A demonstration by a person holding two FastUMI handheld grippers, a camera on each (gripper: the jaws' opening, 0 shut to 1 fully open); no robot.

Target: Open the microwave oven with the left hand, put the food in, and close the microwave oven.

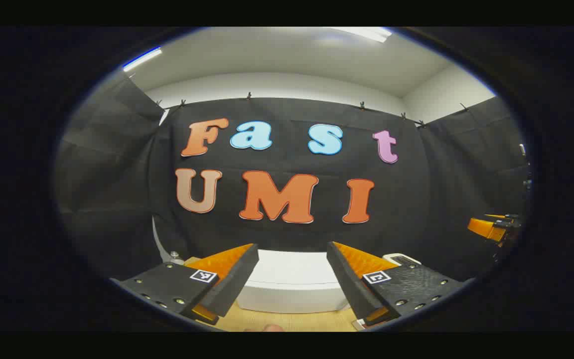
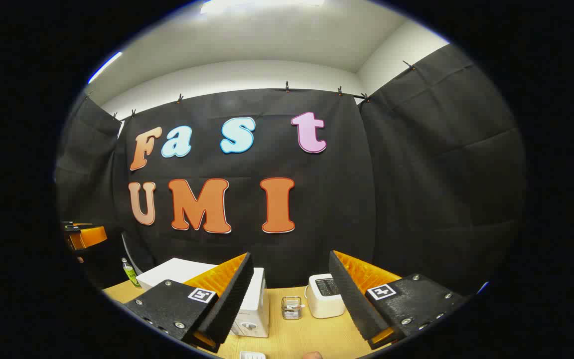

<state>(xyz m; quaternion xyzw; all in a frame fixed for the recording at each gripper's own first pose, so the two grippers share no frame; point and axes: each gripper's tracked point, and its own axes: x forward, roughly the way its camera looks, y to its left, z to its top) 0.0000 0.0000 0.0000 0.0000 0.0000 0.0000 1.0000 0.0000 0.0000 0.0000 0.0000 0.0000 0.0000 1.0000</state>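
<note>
The white microwave oven stands on the wooden table, seen low between the fingers of my left gripper, which is open, empty and held well back from it. In the right gripper view the microwave oven shows its top and its knob panel; its door is hidden behind a finger. My right gripper is open too, with nothing between its fingers, above the table's front. Each gripper appears at the far edge of the other's view: the right gripper and the left gripper. A small white ridged thing lies at the bottom edge.
A white toaster stands right of the microwave, with a small wire-framed glass holder between them. A green bottle stands at the table's left. The toaster's top peeks over a finger. Black cloth walls close in the wooden table.
</note>
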